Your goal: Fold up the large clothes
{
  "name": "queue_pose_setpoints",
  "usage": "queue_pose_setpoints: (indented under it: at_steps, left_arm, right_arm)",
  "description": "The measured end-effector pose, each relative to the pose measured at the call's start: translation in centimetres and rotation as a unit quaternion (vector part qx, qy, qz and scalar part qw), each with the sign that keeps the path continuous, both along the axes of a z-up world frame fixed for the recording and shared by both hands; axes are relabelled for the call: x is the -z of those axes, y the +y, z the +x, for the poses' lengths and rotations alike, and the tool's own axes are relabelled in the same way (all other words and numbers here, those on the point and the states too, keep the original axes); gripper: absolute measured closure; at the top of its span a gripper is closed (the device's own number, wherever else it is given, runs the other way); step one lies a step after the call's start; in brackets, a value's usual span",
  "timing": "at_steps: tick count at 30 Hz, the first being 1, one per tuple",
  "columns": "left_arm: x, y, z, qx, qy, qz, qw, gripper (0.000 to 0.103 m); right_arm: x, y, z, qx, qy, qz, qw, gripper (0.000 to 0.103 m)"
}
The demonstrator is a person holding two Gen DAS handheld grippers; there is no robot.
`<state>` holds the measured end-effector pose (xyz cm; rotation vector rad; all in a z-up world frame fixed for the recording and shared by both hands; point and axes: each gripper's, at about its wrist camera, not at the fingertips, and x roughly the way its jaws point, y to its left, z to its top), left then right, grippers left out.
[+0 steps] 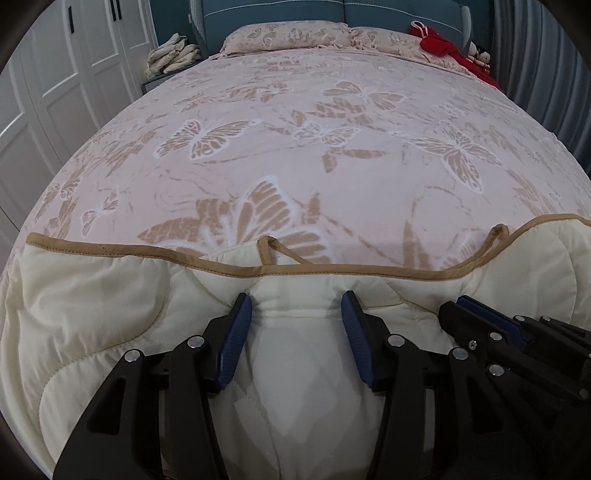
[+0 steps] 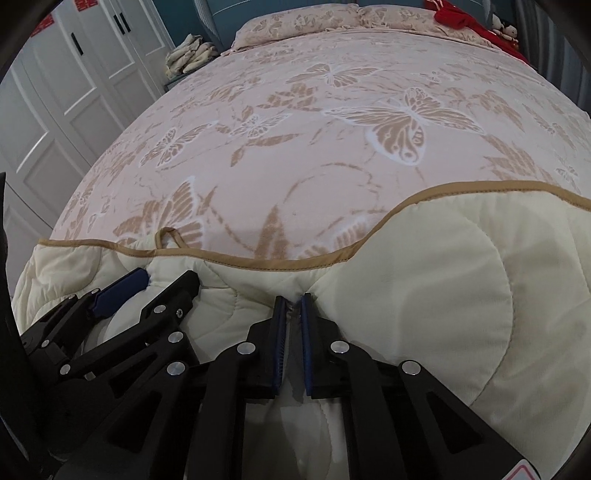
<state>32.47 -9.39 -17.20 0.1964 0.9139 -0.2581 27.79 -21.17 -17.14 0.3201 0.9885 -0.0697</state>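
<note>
Nearest to us, the left gripper (image 1: 296, 302) sits on the cream quilt (image 1: 110, 295) with its blue pads (image 1: 236, 332) spread apart; a raised fold of the fabric lies between them, pressing against both pad tips, but we cannot call it clamped. Just to its right, the right gripper (image 2: 292, 301) has its pads (image 2: 280, 325) drawn nearly together, pinching a thin ridge of the quilt between them. The two grippers sit close, side by side, each visible at the edge of the other's view. The quilt (image 2: 424, 288) is bunched at the near end of the bed, spreading to either side of the grippers; its tan binding (image 1: 147, 253) runs across both views just beyond the fingertips, and a small tan loop (image 1: 271, 249) stands up from the binding. Beyond the binding we see the pink butterfly bedspread (image 1: 295, 147) covering the bed. Farther off, matching pillows (image 1: 288, 35) lie against a teal headboard (image 1: 388, 14), with a red garment (image 1: 439, 44) near the right-hand pillow. At far left are white wardrobe doors (image 1: 74, 74) and a heap of pale cloth (image 1: 173, 55) on a small stand.
</note>
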Motion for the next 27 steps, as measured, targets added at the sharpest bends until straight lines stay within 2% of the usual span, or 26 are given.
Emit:
queue_pose_setpoints:
  at_steps: [14,18,20,22,24,27]
  left_arm:
    - [0.3,0.0,0.3,-0.02,-0.016,-0.013,0.9996,0.054]
    - [-0.7,-0.1,0.2,-0.019,-0.009,-0.005,0.9998,0.054]
    - [-2.8,1.8,-0.3,-0.042,-0.004,-0.034,0.9985,0.052]
    - [-5.7,5.7,-1.9,-0.084,-0.013,-0.079,0.9932,0.027]
    - [-7.9,10.3,-3.9,-0.113,-0.013,-0.117,0.9865,0.023]
    - [-9.1,17.1,-6.9,-0.163,0.017,-0.143,0.9762,0.02]
  right_arm:
    - [0.6,-0.4,0.2,0.016,-0.025,0.01,0.999,0.103]
    - [-0.1,-0.8,0.2,0.018,-0.026,0.026,0.999,0.103]
    - [-1.8,-1.7,-0.4,0.041,-0.03,0.042,0.998,0.1]
    - [-5.1,-2.7,-2.7,0.093,-0.072,0.035,0.992,0.078]
    - [-7.8,-3.0,-4.9,0.097,-0.098,0.044,0.989,0.075]
    - [-9.7,-1.9,-8.0,0.066,-0.084,0.043,0.993,0.075]
